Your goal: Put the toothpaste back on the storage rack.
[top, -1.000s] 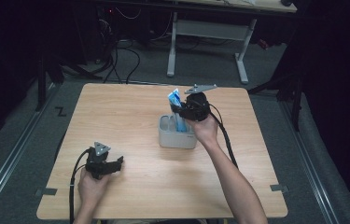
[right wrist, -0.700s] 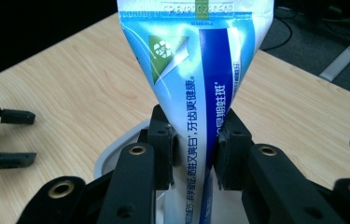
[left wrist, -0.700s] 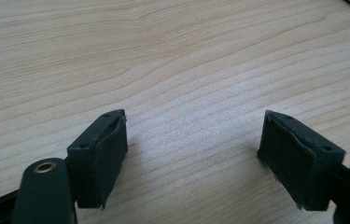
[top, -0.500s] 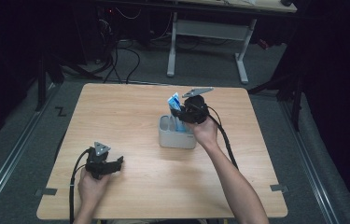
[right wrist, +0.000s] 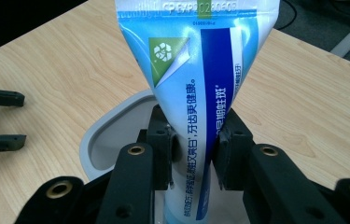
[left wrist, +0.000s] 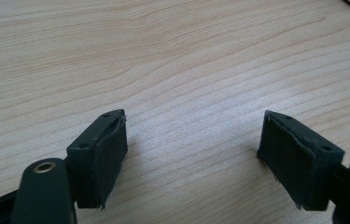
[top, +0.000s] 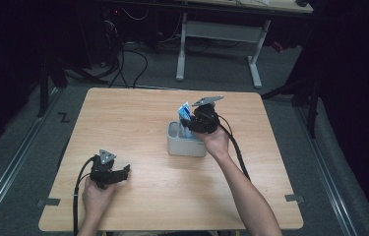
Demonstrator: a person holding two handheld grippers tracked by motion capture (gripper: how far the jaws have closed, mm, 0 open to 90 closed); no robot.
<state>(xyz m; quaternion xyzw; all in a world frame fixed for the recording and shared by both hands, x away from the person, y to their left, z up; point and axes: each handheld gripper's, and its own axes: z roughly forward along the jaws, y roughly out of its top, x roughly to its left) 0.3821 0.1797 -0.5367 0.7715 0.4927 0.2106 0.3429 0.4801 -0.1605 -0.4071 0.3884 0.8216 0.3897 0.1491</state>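
Observation:
A blue and white toothpaste tube stands crimped end up inside a grey oval holder near the table's middle. My right gripper is shut on the tube's lower body, both pads pressing its sides. From above, the tube pokes out of the holder just beside the right gripper. My left gripper rests low at the table's front left, open, with nothing between its fingers. In the left gripper view it shows as a gap over bare wood.
The holder's rim opens below and left of the tube. The wooden table is bare around both hands. The left gripper's jaws appear far off at the left edge of the right gripper view. A desk frame stands beyond the table.
The right gripper with the tube has shifted slightly over the holder. The left gripper has stayed in place.

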